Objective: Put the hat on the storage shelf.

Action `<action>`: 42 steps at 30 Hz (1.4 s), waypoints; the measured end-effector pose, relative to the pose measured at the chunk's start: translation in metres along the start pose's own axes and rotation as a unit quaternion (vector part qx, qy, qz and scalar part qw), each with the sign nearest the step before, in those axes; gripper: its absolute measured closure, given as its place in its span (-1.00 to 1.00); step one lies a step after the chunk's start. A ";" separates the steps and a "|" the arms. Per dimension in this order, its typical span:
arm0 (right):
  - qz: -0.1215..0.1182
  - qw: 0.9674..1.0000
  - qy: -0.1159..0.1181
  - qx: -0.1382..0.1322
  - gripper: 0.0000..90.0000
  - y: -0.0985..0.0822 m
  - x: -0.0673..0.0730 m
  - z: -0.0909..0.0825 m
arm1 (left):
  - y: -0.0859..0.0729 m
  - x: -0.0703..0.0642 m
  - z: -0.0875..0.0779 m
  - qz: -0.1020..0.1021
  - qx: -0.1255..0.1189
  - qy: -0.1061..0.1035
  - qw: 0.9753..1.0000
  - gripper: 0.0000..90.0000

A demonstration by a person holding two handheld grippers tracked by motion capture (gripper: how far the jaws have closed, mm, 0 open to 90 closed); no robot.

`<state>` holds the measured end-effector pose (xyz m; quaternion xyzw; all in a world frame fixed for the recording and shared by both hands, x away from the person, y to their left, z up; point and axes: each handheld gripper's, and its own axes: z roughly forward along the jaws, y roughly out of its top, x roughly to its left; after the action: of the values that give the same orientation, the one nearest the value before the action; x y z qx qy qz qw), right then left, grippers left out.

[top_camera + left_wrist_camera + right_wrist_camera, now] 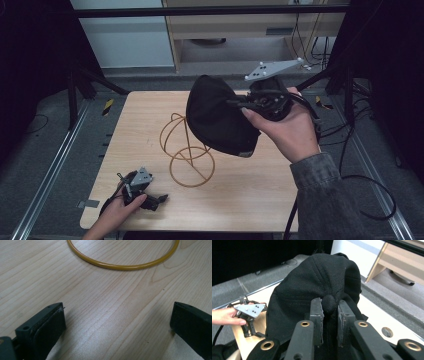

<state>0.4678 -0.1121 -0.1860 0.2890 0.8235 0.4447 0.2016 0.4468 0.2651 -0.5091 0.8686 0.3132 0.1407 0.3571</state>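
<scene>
A black cap (220, 117) hangs in the air above the tabletop (260, 190), held up over the far right part of it. The right gripper (329, 315) has its fingers (315, 312) pinched narrow on the cap's top button and the cloth around it. Just at seven o'clock from the cap stands a yellow wire stand (187, 150), its ring base flat on the wood. Well apart, at the tabletop's seven o'clock corner, the left gripper (117, 322) rests low with fingers (50, 322) spread wide, nothing between them, facing the stand's ring.
</scene>
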 end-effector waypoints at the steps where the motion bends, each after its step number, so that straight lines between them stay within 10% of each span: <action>1: 0.000 1.000 0.000 0.000 0.73 0.000 0.000 0.000 | 0.000 0.000 0.000 0.000 0.000 0.000 1.000 -1.00; 18: -0.035 0.998 0.029 0.052 0.73 0.044 0.020 0.047 | 0.000 0.000 0.000 0.000 0.000 0.000 1.000 -1.00; 42: -0.058 0.990 0.069 0.110 0.71 0.051 0.040 0.103 | 0.000 0.000 0.000 -0.001 0.000 -0.001 1.000 -1.00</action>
<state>0.5141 -0.0002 -0.1996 0.2299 0.8947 0.3579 0.1364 0.4468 0.2649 -0.5091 0.8683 0.3137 0.1399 0.3579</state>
